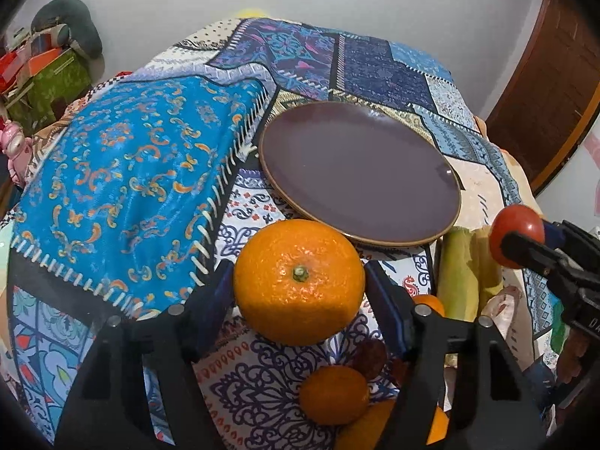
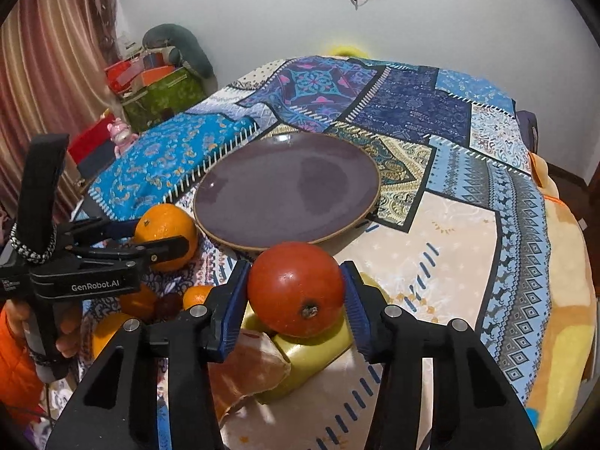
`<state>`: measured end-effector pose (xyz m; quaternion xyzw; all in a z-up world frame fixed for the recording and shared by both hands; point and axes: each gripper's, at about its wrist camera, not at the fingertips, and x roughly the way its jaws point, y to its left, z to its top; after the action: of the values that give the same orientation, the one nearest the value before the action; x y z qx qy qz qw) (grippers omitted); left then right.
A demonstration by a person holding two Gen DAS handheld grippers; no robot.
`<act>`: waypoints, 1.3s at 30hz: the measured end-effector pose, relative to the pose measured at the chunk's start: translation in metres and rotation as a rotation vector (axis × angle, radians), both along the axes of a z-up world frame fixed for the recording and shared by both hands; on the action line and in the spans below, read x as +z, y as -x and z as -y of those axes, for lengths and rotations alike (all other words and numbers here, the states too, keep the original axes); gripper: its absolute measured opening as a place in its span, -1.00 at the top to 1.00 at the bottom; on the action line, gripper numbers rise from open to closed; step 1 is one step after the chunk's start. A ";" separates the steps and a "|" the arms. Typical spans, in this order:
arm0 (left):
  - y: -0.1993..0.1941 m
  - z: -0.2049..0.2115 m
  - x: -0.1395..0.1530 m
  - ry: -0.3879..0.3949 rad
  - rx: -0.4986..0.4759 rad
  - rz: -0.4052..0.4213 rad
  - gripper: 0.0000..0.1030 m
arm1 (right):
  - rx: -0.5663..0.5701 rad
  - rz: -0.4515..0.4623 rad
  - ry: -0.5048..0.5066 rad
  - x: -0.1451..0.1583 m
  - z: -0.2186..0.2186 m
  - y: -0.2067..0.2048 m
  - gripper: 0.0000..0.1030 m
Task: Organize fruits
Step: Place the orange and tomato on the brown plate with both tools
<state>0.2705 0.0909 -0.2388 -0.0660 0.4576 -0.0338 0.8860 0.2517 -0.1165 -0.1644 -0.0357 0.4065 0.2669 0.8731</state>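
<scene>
My left gripper [image 1: 300, 281] is shut on a large orange [image 1: 299, 281], held above the cloth just short of the near rim of a dark purple plate [image 1: 356, 172]. My right gripper [image 2: 296, 292] is shut on a red tomato-like fruit [image 2: 296, 287], held near the plate's [image 2: 285, 187] front edge. Each gripper shows in the other view: the left with its orange [image 2: 165, 236] at left, the right with the red fruit [image 1: 515, 234] at right. The plate holds nothing.
Below the grippers lie more oranges [image 1: 333, 393], a dark red fruit [image 1: 369, 356], yellow-green bananas [image 2: 311, 360] and a plastic bag [image 2: 247, 371]. A patchwork cloth [image 2: 450, 195] covers the table. Boxes and a pink toy [image 2: 120, 135] stand beyond the left edge.
</scene>
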 end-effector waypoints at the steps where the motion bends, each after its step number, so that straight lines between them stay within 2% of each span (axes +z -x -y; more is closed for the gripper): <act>1: 0.001 -0.001 0.004 -0.001 0.001 0.008 -0.35 | -0.003 0.007 -0.001 0.003 0.000 0.001 0.13; 10: 0.000 -0.002 0.057 -0.031 -0.007 0.127 -0.35 | -0.036 0.074 -0.027 0.032 0.005 -0.012 0.13; 18: -0.018 0.005 0.090 -0.074 -0.021 0.208 -0.35 | -0.051 0.193 -0.021 0.067 -0.001 -0.032 0.13; 20: -0.026 0.007 0.091 -0.091 -0.024 0.214 -0.35 | -0.053 0.206 -0.020 0.071 -0.002 -0.038 0.13; 28: -0.065 0.010 0.079 -0.070 -0.025 0.174 -0.35 | -0.054 0.213 -0.005 0.067 -0.015 -0.066 0.13; 34: -0.095 0.016 0.060 -0.082 -0.046 0.128 -0.35 | -0.059 0.175 0.026 0.046 -0.024 -0.093 0.13; 39: -0.113 0.017 0.044 -0.069 -0.050 0.097 -0.35 | -0.052 0.107 0.063 0.018 -0.033 -0.116 0.13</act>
<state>0.3840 0.0744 -0.1945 -0.0221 0.4167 -0.0433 0.9077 0.3675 -0.0839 -0.1460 -0.0665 0.3683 0.2288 0.8987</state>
